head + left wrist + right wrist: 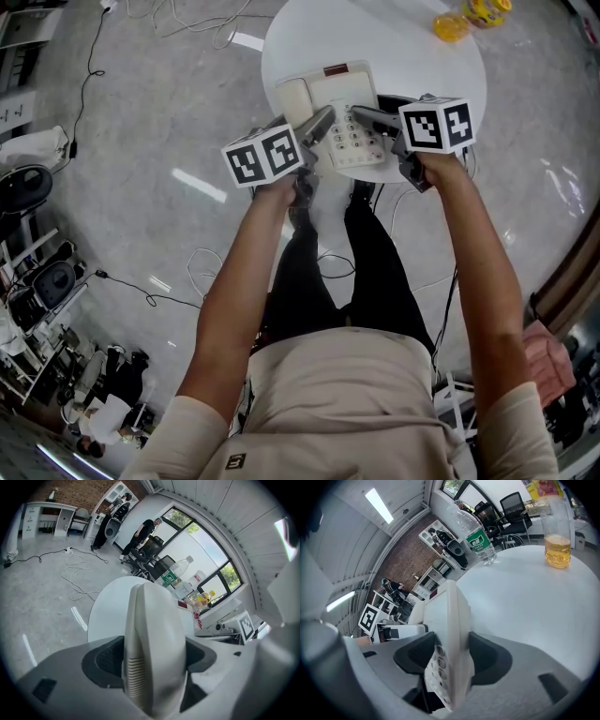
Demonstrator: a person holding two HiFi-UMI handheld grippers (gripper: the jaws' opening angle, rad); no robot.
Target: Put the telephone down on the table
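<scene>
A beige desk telephone (337,108) with handset and keypad is held between both grippers at the near edge of the round white table (403,52). My left gripper (317,127) is shut on its left side, where the handset (154,639) fills the gap between the jaws. My right gripper (368,116) is shut on the right, keypad side (447,634). From these views I cannot tell whether the telephone's base touches the tabletop (525,602). The left gripper (154,657) and right gripper (447,662) each show dark pads pressed against the casing.
A clear water bottle (476,536) and a glass of yellow drink (557,541) stand on the far part of the table; yellow items (452,25) show at its far edge. Cables (202,267) lie on the grey floor. People (140,534) stand by office chairs beyond.
</scene>
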